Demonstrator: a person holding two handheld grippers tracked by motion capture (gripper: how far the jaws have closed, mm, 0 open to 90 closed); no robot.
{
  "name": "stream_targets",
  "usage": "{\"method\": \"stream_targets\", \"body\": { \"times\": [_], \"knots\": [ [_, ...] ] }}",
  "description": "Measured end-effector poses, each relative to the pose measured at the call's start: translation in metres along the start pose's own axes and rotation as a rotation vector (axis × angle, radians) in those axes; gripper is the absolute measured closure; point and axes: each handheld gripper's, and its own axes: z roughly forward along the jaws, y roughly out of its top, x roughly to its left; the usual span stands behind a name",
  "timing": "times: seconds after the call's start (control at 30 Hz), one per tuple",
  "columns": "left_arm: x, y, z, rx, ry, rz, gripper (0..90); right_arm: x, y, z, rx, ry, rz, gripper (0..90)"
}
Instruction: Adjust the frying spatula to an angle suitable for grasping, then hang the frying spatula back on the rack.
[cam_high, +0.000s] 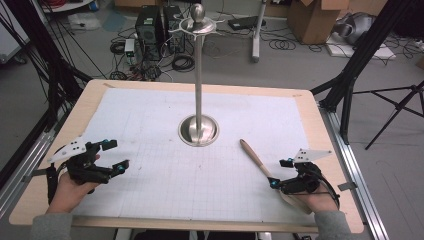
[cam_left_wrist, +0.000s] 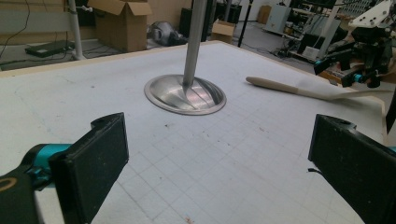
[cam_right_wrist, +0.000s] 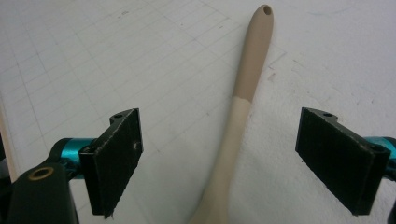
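A wooden spoon (cam_high: 252, 155) lies on the white gridded mat (cam_high: 150, 125) at the right, its handle pointing toward the middle. My right gripper (cam_high: 280, 173) stands open astride its handle. In the right gripper view the spoon (cam_right_wrist: 243, 93) runs between the two pads of the right gripper (cam_right_wrist: 229, 158), touching neither. My left gripper (cam_high: 116, 155) is open at the left of the mat with nothing between its jaws. From the left gripper (cam_left_wrist: 217, 172), I see the spoon (cam_left_wrist: 280, 87) and the right gripper (cam_left_wrist: 355, 65) across the table.
A tall metal stand with a round base (cam_high: 199, 131) rises from the middle of the mat, and its base (cam_left_wrist: 184, 95) is seen ahead of the left gripper. The wooden table edge (cam_high: 325, 145) borders the mat. Computers, cables, boxes and tripod legs crowd the floor beyond.
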Motion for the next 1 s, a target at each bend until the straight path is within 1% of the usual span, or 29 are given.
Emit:
{"method": "stream_targets", "body": {
  "times": [0.2,0.4,0.5,0.57,0.8,0.9,1.0],
  "knots": [
    [-0.0002,0.0001,0.0023,0.002,-0.002,-0.002,5.4,-0.0016,-0.0033,-0.0022,-0.006,-0.004,0.018,13.8],
    [-0.0012,0.0013,0.0037,-0.001,-0.005,0.002,5.4,-0.0003,-0.0043,-0.0002,0.01,-0.004,0.011,13.9],
    [-0.0015,0.0019,0.0061,0.0,-0.01,0.005,5.4,-0.0005,-0.0054,0.0001,0.015,-0.004,0.023,14.0],
    [-0.0008,0.0018,0.0076,0.003,-0.017,0.006,5.4,-0.0014,-0.0055,0.0007,0.018,-0.004,0.021,14.3],
    [0.0,0.0011,0.0082,0.005,-0.016,0.002,5.4,-0.0042,-0.006,0.0046,0.061,0.009,-0.001,17.9],
    [-0.0002,0.0012,0.0071,0.003,-0.015,0.002,5.4,-0.0043,-0.0058,0.0054,0.065,0.016,0.001,20.3],
    [0.0001,0.0005,0.0066,0.007,-0.012,0.001,5.4,-0.0061,-0.0057,0.0071,0.086,0.026,-0.002,23.4]
  ]
}}
